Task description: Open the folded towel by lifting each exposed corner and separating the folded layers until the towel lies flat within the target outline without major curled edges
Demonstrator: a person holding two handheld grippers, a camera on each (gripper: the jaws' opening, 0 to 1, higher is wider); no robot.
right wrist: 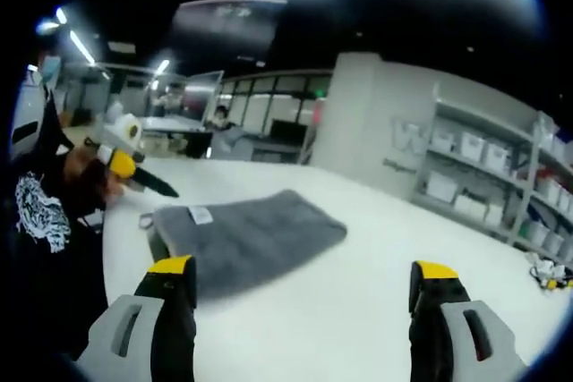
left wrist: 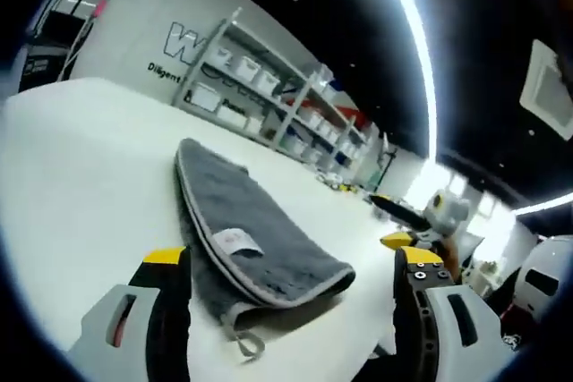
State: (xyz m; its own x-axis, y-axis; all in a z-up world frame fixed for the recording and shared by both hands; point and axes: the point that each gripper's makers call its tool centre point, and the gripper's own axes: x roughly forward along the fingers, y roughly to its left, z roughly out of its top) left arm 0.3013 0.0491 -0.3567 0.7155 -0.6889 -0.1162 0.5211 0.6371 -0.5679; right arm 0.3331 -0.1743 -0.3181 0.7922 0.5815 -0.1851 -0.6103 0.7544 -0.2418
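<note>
Both my grippers, left (left wrist: 291, 279) and right (right wrist: 304, 288), gape empty; soft, limp towel (left wrist: 255, 234): pinch its near piped corner.

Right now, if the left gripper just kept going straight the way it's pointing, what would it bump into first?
Most likely the folded grey towel. It lies on the white table right ahead of the open left gripper, its near end and hanging loop between the jaws. Depth is hard to judge, so the gripper might skim over it.

Opposed low views sharing towel (left wrist: 255, 243)
</note>
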